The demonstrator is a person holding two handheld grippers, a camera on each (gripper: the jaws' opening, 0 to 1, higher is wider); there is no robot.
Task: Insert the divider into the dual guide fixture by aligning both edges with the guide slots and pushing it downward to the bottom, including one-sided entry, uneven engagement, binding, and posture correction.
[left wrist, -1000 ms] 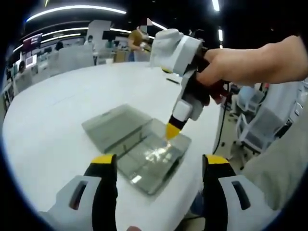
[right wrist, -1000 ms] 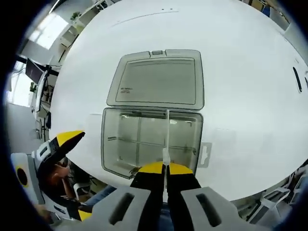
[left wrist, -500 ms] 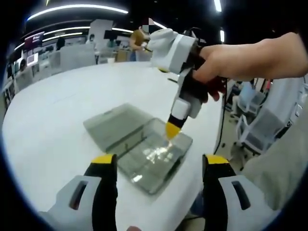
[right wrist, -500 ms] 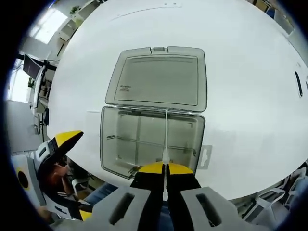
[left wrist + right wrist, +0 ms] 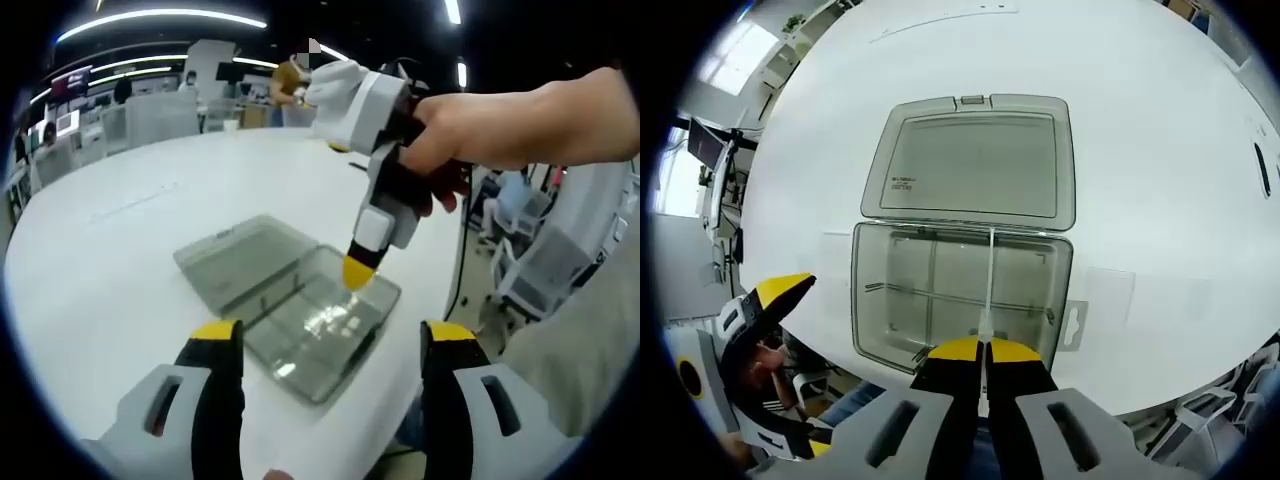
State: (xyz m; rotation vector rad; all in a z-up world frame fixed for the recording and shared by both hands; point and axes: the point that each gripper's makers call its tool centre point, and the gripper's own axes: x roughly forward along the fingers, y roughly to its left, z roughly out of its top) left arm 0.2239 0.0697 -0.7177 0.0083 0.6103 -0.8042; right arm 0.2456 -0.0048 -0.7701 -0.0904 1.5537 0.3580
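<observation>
You held the right gripper (image 5: 983,350) clamped on the divider (image 5: 989,285), edge-on over the open box (image 5: 880,300) near the table (image 5: 1160,200) edge, apparently to meet both slots; seating unclear. Left gripper (image 5: 330,345) hung back, jaws apart, holding nothing

Two white plastic grippers with black inner sides and bright yellow tips. On the left gripper (image 5: 331,345) — chunky white shells, each with a dark slot cut in, and flat yellow caps on the black fingers (image 5: 216,332). On the right gripper (image 5: 358,272) — a white boxy body, a black middle part, a small white block lower down, then a yellow end. A bare hand (image 5: 470,135) around it, no glove. Pale grey cloth at the lower right.
</observation>
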